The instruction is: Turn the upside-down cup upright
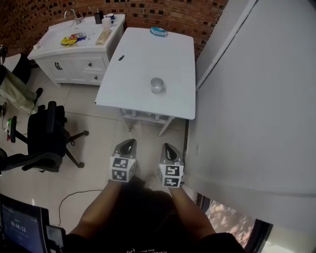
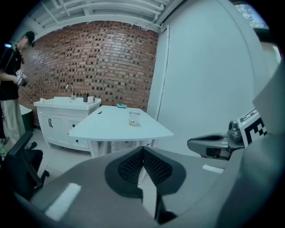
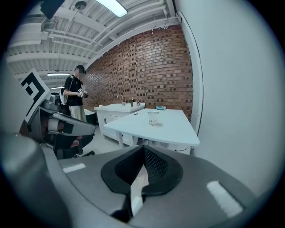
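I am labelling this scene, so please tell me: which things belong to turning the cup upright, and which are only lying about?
For the job: cup, white table, left gripper, right gripper (both shut, empty).
Lying about: blue object at the table's far end, sink cabinet, office chair.

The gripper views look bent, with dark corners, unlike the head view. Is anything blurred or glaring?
Left gripper view: wide-angle bending, black corners, a bluish cast; the cup is small yet sharp. Right gripper view: the same bending, and a ceiling lamp glares at the top. Head view: lines nearly straight, the table evenly lit.
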Demonstrator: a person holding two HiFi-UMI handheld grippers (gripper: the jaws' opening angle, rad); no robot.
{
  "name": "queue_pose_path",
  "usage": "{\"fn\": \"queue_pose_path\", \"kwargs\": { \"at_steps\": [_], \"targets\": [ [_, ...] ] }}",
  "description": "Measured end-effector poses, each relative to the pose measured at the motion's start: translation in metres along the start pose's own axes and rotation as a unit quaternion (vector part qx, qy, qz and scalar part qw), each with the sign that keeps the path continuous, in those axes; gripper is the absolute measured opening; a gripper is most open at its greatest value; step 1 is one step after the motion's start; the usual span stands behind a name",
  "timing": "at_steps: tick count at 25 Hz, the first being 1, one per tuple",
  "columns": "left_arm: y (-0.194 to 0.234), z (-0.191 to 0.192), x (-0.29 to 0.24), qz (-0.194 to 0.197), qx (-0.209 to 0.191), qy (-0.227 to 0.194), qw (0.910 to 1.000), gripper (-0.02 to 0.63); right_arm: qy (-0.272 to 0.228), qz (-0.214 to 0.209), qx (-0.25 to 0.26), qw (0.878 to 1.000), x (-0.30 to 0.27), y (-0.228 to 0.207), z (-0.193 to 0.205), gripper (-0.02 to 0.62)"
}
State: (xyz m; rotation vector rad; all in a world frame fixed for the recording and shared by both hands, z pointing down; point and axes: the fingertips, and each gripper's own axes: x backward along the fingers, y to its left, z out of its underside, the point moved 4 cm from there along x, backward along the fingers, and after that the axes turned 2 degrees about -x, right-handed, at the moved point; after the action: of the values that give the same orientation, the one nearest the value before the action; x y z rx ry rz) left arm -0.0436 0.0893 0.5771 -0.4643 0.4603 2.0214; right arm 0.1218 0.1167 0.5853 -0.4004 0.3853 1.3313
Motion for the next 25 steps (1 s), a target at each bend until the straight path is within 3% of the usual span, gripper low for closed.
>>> {"fn": "queue_pose_path", "kwargs": {
  "at_steps": [9,25],
  "targets": [
    [-0.038,0.02,0.018,0.007,-0.003,-0.002,1.0,0.002,0.003,0.0,-0.003,1.0,0.034,-0.014,0.031,0.011],
    [-0.041,0.03,0.014,0.001,-0.008,0.009,0.9999,0.002,0.004,-0.017,-0.005,1.0,0.033,-0.013,0.032,0.01]
  ]
}}
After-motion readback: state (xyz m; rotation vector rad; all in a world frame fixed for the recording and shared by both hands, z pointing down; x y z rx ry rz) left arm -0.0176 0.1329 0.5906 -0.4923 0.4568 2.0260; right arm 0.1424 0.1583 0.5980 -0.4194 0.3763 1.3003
